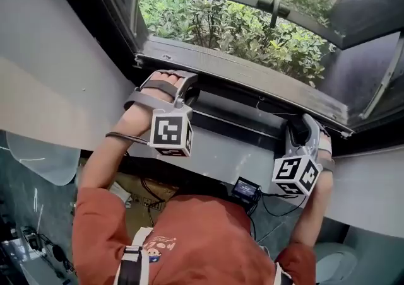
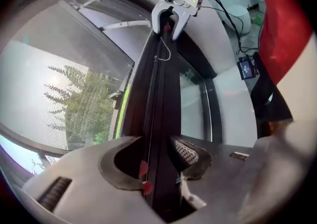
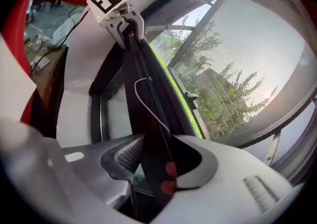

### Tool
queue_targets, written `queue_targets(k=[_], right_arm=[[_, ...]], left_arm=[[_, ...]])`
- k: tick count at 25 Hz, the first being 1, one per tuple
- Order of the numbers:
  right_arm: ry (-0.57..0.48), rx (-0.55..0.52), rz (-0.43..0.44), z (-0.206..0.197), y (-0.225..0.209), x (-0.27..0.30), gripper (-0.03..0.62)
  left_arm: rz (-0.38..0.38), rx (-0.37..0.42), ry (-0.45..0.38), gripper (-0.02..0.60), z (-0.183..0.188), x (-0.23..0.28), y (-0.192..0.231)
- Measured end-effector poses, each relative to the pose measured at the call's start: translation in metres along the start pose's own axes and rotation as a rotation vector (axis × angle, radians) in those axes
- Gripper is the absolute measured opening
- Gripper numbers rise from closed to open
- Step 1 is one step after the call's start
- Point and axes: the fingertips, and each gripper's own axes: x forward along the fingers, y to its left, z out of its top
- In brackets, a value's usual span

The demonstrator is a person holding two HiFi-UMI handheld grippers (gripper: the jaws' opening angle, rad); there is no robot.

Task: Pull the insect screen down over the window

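L tongs (image 2: pixel 161 163) and R tongs (image 3: pixel 156 163) are both slack. Jaws are spread wide, each w/ the screen's dark bar (image 2: pixel 156 89) running btwn them, but the ribbed pads stand just off it, so no squeeze on either side. One pair sits near each end of the bar, L at the person's left, R at the right.

Where's the screen? Down low. The bar lies along the bottom of the window, just beside the grey sill (image 1: pixel 221 151). Mesh (image 2: pixel 74 94) shows stretched over the opening w/ trees behind it in both gripper views. So the pull itself looks done, or as good as. I'd call this the let-go step, tail end of the job.

Can't tell whether the bar is latched at the bottom or only resting there. The catch, if there is one, isn't in view.

Next move, my read: back both tongs straight off the bar, together, jaws kept wide so nothing drags it. Watch the thin white cord (image 3: pixel 151 111) lying along the bar's face. It runs right thru the R jaws and is easy to snag on the way out. If it's a spring roller and not caught, the bar prob creeps up once freed, so ease off slow, ready to clamp and press down.
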Motion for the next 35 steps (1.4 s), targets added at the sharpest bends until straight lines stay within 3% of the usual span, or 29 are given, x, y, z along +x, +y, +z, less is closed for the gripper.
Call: queue_targets(k=[10,12,17,24,29,35], right_arm=[[0.040,-0.041,-0.007,-0.002,0.004,0.007,0.201],[0.059,-0.052,-0.010,0.000,-0.002,0.011,0.160],[0.028,-0.018,0.013,0.001,-0.003,0.008,0.161],[-0.018,-0.011,-0.036,0.002,-0.004,0.006,0.178],[-0.090,0.084,-0.054,0.007,-0.007,-0.001,0.178],[-0.262,0.266,-0.090,0.031,-0.016,-0.026,0.178]], left_arm=[[0.021,0.030,-0.010,0.149,-0.001,0.007,0.001],[0.015,0.038,0.015,0.101,-0.003,0.011,0.006],[-0.003,0.015,-0.001,0.140,-0.003,0.009,0.003],[0.033,-0.003,-0.039,0.158,-0.002,0.008,0.002],[0.098,-0.112,-0.125,0.160,0.004,-0.003,0.009],[0.188,-0.337,-0.289,0.160,0.021,-0.028,0.017]])
